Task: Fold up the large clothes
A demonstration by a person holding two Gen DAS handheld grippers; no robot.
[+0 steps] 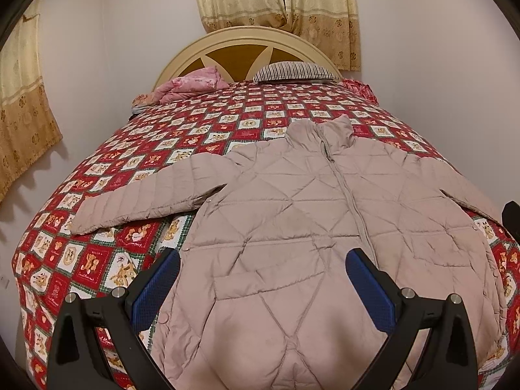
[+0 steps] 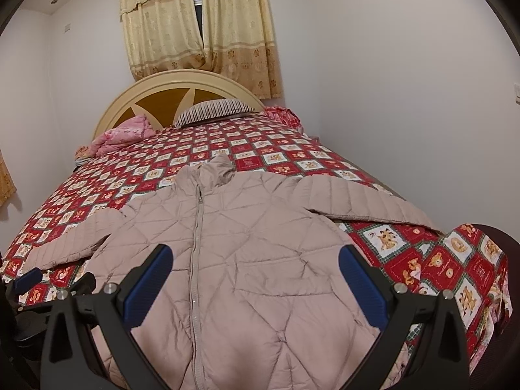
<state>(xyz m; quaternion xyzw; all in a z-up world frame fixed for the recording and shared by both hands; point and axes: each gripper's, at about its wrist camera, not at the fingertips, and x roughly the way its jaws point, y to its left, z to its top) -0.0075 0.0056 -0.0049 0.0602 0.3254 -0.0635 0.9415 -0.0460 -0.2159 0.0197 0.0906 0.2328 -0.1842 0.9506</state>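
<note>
Quilted puffer jacket (image 1: 292, 214) lies zipped, sleeves spread flat on the bed (image 1: 97, 260) (fold-ready), left gripper (image 1: 263, 279) and right gripper (image 2: 255, 273) fingers spread wide, empty, above hem.

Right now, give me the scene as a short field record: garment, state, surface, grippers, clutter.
garment: beige quilted jacket
state: face up, zipped, both sleeves spread out, unfolded
surface: bed with red patterned bedspread
left gripper: open, above the jacket's hem, holding nothing
right gripper: open, above the jacket's hem, holding nothing
clutter: striped pillow and pink bundle at the headboard, apart from the jacket
</note>
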